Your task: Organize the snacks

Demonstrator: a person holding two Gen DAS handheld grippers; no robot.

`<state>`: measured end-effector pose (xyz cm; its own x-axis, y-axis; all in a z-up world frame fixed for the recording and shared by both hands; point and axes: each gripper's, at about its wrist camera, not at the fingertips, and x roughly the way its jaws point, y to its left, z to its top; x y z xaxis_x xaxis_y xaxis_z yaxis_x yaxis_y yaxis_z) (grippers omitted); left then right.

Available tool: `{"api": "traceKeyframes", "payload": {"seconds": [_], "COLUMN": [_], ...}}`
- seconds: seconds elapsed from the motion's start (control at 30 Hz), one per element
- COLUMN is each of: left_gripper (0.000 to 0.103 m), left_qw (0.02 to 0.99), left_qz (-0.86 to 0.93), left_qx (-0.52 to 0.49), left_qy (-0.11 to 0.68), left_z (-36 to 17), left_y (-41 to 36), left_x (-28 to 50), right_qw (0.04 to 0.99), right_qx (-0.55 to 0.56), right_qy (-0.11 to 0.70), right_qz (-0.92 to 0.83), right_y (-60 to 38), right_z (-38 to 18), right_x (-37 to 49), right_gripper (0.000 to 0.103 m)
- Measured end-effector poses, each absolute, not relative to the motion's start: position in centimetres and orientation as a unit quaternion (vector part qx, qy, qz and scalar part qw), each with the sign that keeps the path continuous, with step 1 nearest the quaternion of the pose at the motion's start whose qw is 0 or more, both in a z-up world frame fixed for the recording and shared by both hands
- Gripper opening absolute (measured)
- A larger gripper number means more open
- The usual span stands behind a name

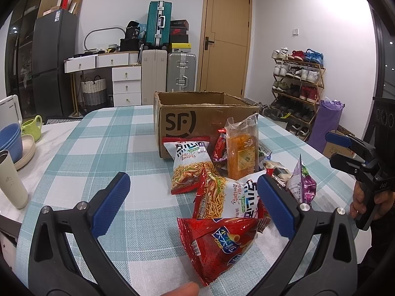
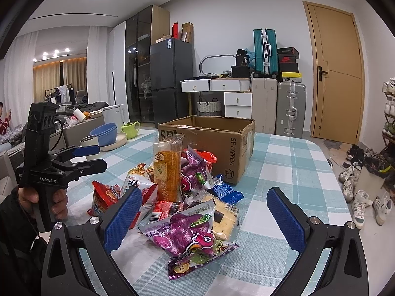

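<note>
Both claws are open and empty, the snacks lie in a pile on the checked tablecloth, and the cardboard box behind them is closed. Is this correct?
Not quite: the cardboard box is open, its flaps up, as the right wrist view shows. The rest holds: left claw and right claw are open and empty, and the snacks lie piled on the checked tablecloth.

1. Left gripper (image 1: 193, 202): black frame, textured blue pads (image 1: 111, 204), silver screws.
2. Right gripper (image 2: 205, 218): the same black, blue and silver build.
3. White "GenRobot.AI" lettering marks the left unit's black body.
4. Bare-skinned hand (image 2: 43, 203), dark sleeve.
</note>
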<state>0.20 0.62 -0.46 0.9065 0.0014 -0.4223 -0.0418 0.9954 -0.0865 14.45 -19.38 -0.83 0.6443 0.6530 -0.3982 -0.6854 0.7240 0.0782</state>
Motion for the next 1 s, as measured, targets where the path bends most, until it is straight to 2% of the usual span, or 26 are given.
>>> {"api": "traceKeyframes", "payload": {"seconds": [0.67,1.0], "left_gripper": [0.103,0.103], "left_qw": [0.975,0.971], "left_qz": [0.014,0.014], "left_qx": [-0.04,-0.037], "left_qy": [0.22,0.236], "left_z": [-0.4,-0.6], "left_y": [0.0,0.0], "left_x": [0.4,0.8], "right_qw": [0.911,0.883], "right_qx": [-0.038,-0.072], "right_qy": [0.218,0.278], "right_qz": [0.348,0.37], "right_y": [-19.4,-17.6], "right_z": [-0.9,-2.1], "right_x": [15.3,15.2], "right_gripper": [0.103,0.103]}}
